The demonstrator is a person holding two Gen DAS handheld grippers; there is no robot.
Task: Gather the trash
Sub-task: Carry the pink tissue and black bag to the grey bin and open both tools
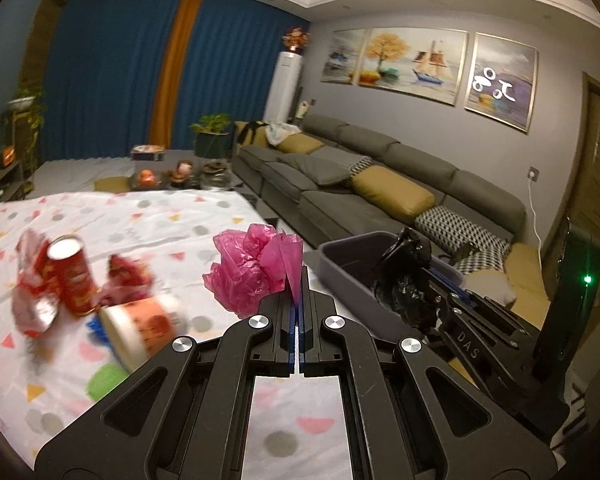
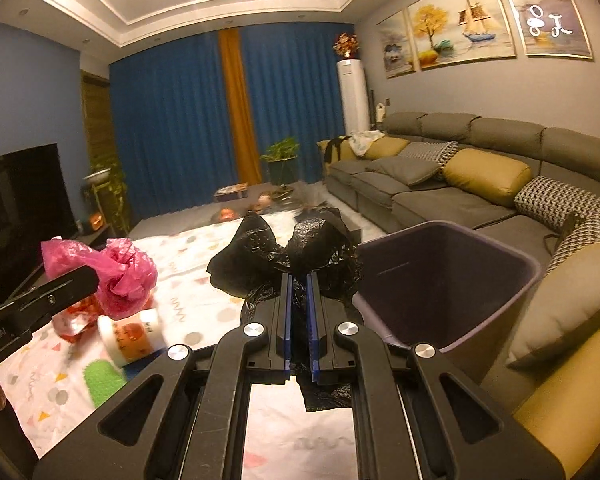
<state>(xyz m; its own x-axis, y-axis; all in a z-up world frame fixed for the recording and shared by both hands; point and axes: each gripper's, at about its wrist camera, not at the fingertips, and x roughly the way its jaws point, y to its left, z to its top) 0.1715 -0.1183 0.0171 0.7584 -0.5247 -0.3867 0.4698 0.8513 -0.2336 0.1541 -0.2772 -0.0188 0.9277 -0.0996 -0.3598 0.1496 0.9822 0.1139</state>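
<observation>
Left wrist: my left tool [image 1: 296, 280] is clamped shut on the pink bag [image 1: 256, 268]; I'd swing it right over the bin [image 1: 342, 258]. Right wrist: my right tool [image 2: 299, 280] pinches the black bag [image 2: 288, 256] (nearly closed), just beside the bin's mouth; release only once above it.

A grey sofa [image 2: 440, 196] lies beyond the tongs to the right; blue curtains [image 2: 172, 120] hang far ahead.

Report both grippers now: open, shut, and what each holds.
Left gripper: shut on the pink plastic bag.
Right gripper: shut on the black plastic bag.
</observation>
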